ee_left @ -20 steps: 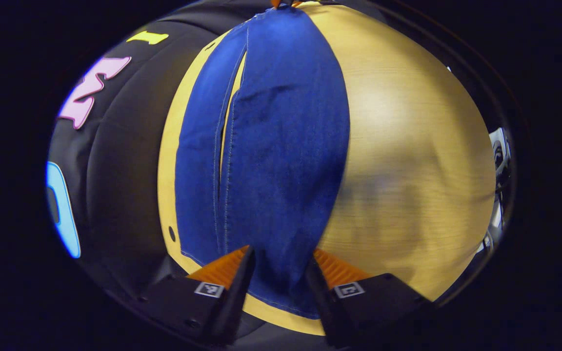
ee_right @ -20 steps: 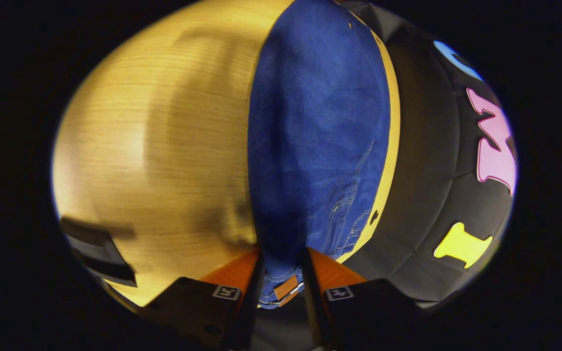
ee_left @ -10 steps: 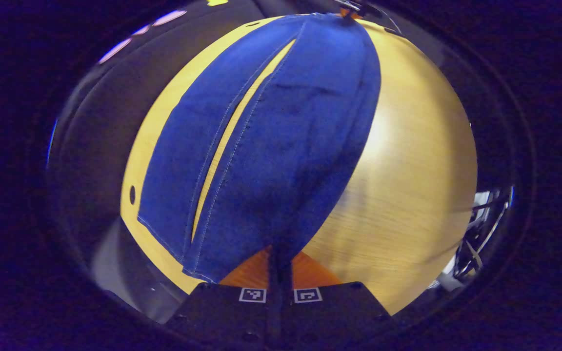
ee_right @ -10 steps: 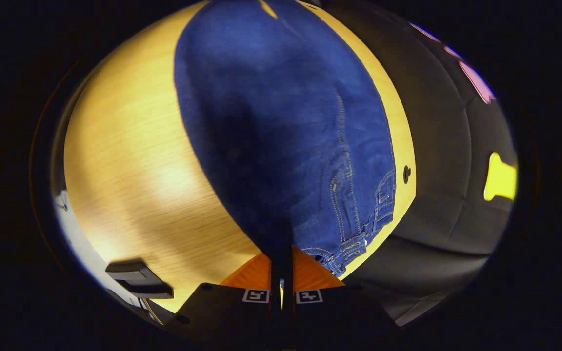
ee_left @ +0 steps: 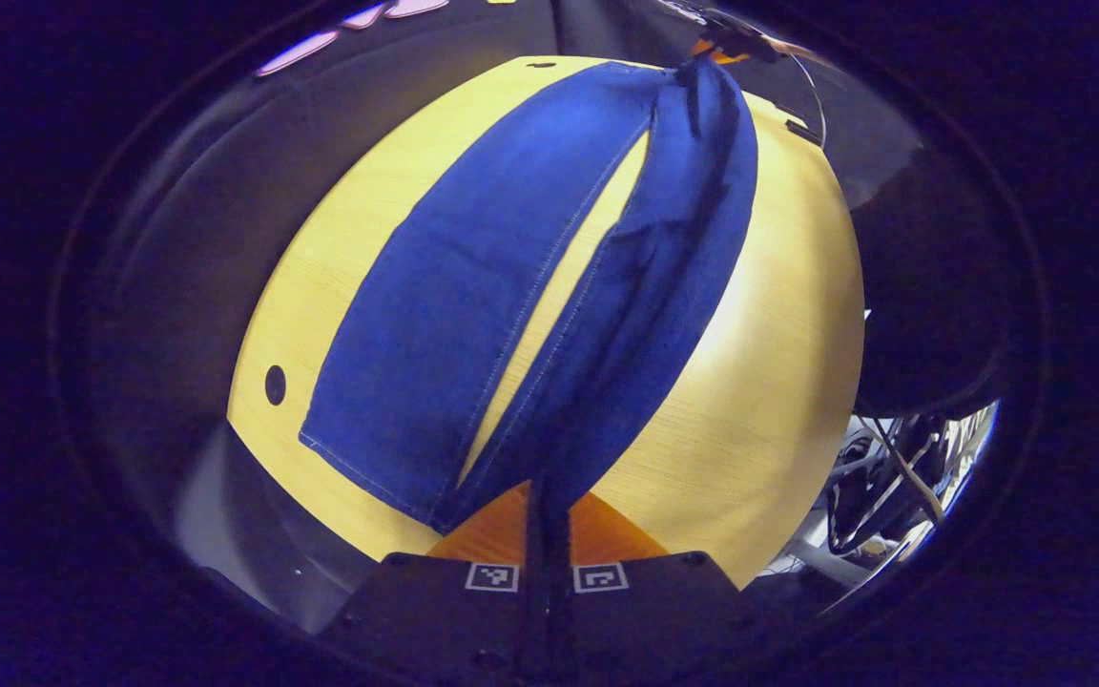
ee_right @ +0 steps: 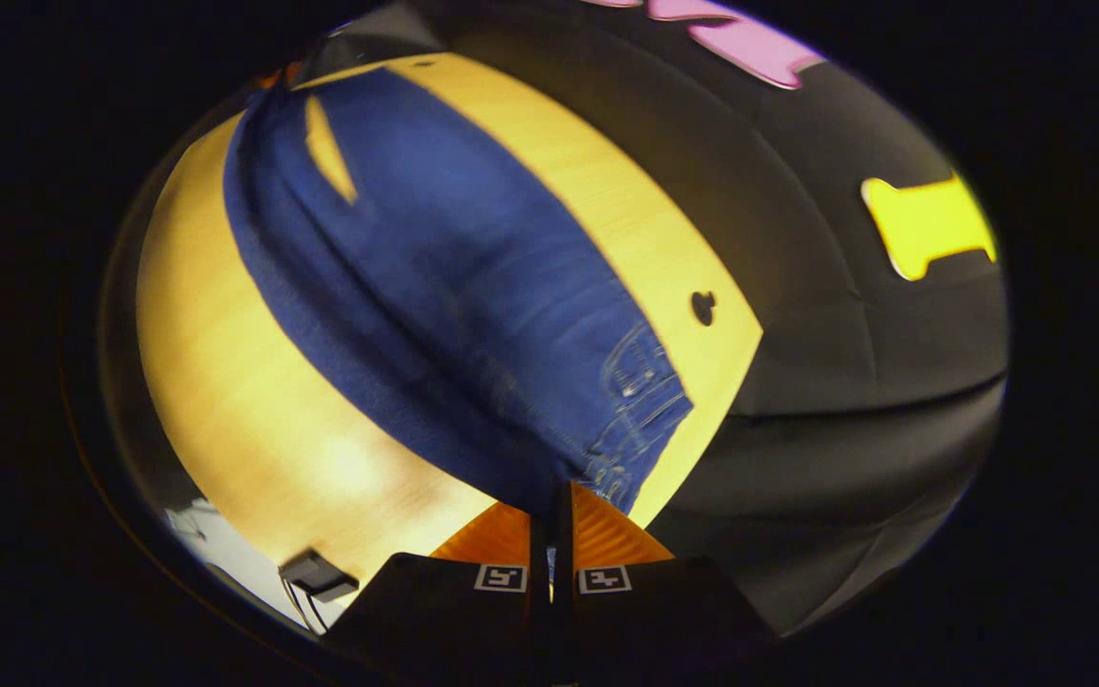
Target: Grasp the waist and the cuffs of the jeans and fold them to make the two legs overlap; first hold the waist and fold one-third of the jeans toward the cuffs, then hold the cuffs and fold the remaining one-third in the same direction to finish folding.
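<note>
Jeans [ee_left: 473,286] lie lengthwise on the table [ee_left: 778,382], running from the left gripper [ee_left: 548,501] at the cuff end to the right gripper [ee_right: 551,501] at the waist end. In the left gripper view, one leg lies flat to the left; the other, to its right, is lifted off the table and pinched between the fingers. In the right gripper view the waist edge is clamped, and a table hole [ee_right: 703,305] sits right of the jeans.

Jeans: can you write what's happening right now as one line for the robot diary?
step: leg-over-leg fold | left gripper: shut on cuff, leg lifted | right gripper: shut on waist | jeans: other leg flat on table
</note>
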A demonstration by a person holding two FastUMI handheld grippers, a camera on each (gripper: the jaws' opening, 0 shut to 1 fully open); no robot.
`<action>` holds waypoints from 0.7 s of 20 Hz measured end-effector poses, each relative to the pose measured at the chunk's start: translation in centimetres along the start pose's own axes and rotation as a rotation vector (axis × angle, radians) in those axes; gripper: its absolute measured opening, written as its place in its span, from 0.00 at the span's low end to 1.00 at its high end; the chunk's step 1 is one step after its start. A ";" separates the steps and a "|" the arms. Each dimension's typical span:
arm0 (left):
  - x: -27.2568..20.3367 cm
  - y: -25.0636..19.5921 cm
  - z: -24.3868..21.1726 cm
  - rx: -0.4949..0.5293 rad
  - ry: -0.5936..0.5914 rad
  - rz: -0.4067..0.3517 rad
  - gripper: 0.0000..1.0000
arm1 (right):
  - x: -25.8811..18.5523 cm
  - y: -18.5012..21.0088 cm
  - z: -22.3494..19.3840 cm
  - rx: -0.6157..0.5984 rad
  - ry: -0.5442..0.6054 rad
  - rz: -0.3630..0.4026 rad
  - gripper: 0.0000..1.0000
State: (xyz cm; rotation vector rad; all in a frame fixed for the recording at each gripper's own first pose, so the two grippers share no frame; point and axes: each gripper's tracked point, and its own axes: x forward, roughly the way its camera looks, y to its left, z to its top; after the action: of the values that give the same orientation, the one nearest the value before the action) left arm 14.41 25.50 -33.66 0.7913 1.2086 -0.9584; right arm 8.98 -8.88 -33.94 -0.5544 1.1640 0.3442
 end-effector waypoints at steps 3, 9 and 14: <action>-0.9 3.0 2.7 -0.095 -0.063 -0.028 0.06 | 1.5 -3.8 4.0 0.168 -0.038 -0.022 0.05; 3.2 10.1 3.1 -0.239 -0.018 0.082 0.06 | 8.3 -5.9 8.0 0.336 -0.029 -0.025 0.05; 7.1 13.0 3.4 -0.310 0.039 0.155 0.33 | 15.0 -6.0 9.1 0.421 0.014 -0.036 0.05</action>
State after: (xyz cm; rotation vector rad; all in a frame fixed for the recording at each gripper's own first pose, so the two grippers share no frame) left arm 28.23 26.44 -39.89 0.6466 1.2721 -0.6128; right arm 24.64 -8.93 -43.87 -0.2086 1.1963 0.0579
